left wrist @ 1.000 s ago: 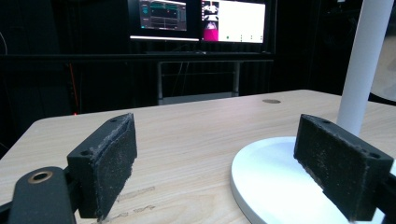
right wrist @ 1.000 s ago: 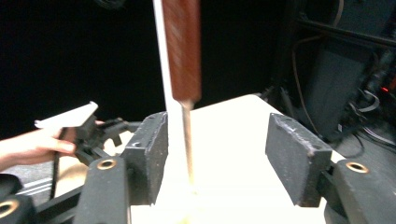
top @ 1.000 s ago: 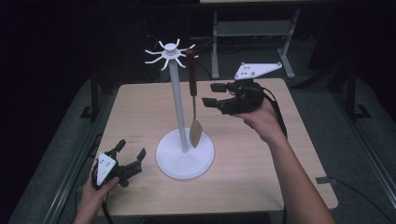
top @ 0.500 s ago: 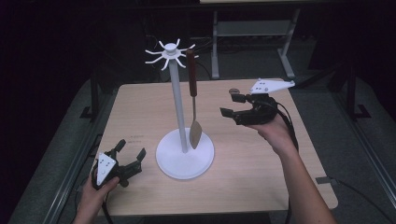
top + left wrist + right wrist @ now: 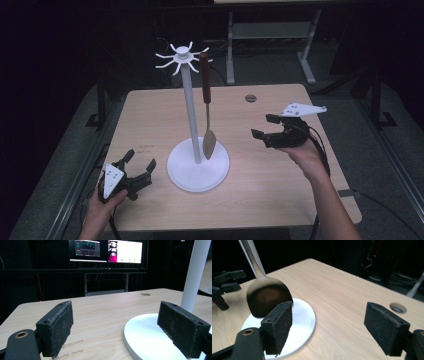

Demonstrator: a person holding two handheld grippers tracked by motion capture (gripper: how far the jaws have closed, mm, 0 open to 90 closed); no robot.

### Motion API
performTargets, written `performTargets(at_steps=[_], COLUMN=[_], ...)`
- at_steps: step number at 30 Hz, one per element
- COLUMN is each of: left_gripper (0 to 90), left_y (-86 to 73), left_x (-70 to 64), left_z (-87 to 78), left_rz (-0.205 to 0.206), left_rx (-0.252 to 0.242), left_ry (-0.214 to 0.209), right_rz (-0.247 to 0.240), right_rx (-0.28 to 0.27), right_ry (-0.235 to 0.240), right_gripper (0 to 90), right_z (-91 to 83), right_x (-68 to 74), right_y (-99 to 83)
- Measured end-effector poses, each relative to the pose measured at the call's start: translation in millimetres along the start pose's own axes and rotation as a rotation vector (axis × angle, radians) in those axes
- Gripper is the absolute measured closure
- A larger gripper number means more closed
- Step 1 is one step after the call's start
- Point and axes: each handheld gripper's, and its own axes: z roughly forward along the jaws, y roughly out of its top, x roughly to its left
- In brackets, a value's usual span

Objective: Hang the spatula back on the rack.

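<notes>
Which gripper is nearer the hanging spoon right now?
Right. The right gripper sits beside the spoon, jaws open toward it. The left gripper rests farther off, near the stand's base.

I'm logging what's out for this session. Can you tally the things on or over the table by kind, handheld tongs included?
Stands: 1, the white hook stand
Utensils: 1, the wooden-handled spatula hanging from the stand
Handheld tongs: 2, the left tongs and the right tongs, both open and empty
Total: 4
</notes>
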Motion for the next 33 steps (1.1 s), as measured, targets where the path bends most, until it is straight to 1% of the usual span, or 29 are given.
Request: performTargets(at_steps=[3, 4, 5, 8, 10, 11, 12, 15, 20, 24, 25, 27, 28, 30, 32, 33], left_gripper=[12.7, 12.7, 12.7, 12.8, 12.7, 12.7, 12.7, 12.7, 12.7, 12.7, 12.7, 12.7, 12.7, 12.7, 12.7, 12.7], left_y=[0.0, 0.0, 0.0, 0.0, 0.0, 0.0, 0.0, 0.0, 0.0, 0.0, 0.0, -0.1, -0.1, -0.1, -0.1, -0.1], left_x=[-0.1, -0.1, -0.1, 0.0, 0.0, 0.0, -0.1, 0.0, 0.0, -0.3, -0.2, -0.3, -0.3, -0.3, -0.3, -0.3], left_z=[0.0, 0.0, 0.0, 0.0, 0.1, 0.1, 0.0, -0.1, -0.4, -0.5, -0.5, -0.6, -0.6, -0.7, -0.7, -0.7], left_rz=[-0.001, 0.0, 0.0, 0.0, 0.001, 0.001, 0.0, 0.0, 0.001, -0.003, -0.002, -0.001, -0.001, -0.001, -0.001, -0.001], left_rx=[-0.001, 0.0, 0.0, -0.001, 0.0, 0.0, -0.001, -0.001, 0.0, 0.0, 0.0, -0.001, -0.001, -0.001, -0.001, -0.001], left_ry=[0.0, 0.0, 0.0, 0.001, 0.0, 0.0, 0.001, 0.001, 0.0, 0.001, 0.001, 0.0, 0.0, 0.0, 0.0, 0.0], right_rz=[0.015, 0.022, 0.022, 0.033, 0.04, 0.04, 0.044, 0.058, 0.083, 0.094, 0.103, 0.112, 0.124, 0.137, 0.14, 0.143], right_rx=[0.014, 0.02, 0.02, 0.033, 0.038, 0.038, 0.046, 0.064, 0.074, 0.096, 0.106, 0.107, 0.11, 0.114, 0.119, 0.127], right_ry=[-0.024, -0.028, -0.028, -0.042, -0.061, -0.061, -0.075, -0.094, -0.117, -0.133, -0.141, -0.146, -0.156, -0.167, -0.17, -0.183], right_gripper=[19.3, 18.8, 18.8, 16.9, 15.7, 15.7, 14.9, 13.7, 13.4, 13.2, 13.1, 13.1, 13.1, 13.2, 13.1, 13.2], right_z=[-2.9, -3.8, -3.8, -6.0, -8.3, -8.3, -9.8, -12.9, -18.4, -20.9, -23.8, -25.5, -29.4, -32.4, -33.2, -35.8], right_x=[-4.5, -5.6, -5.6, -8.4, -10.8, -10.8, -12.2, -13.8, -15.1, -15.5, -16.8, -17.4, -18.6, -19.6, -19.7, -20.1], right_y=[-13.8, -18.1, -18.1, -30.9, -42.4, -42.4, -49.7, -60.7, -75.4, -86.1, -93.5, -96.9, -103.7, -109.4, -111.3, -116.6])
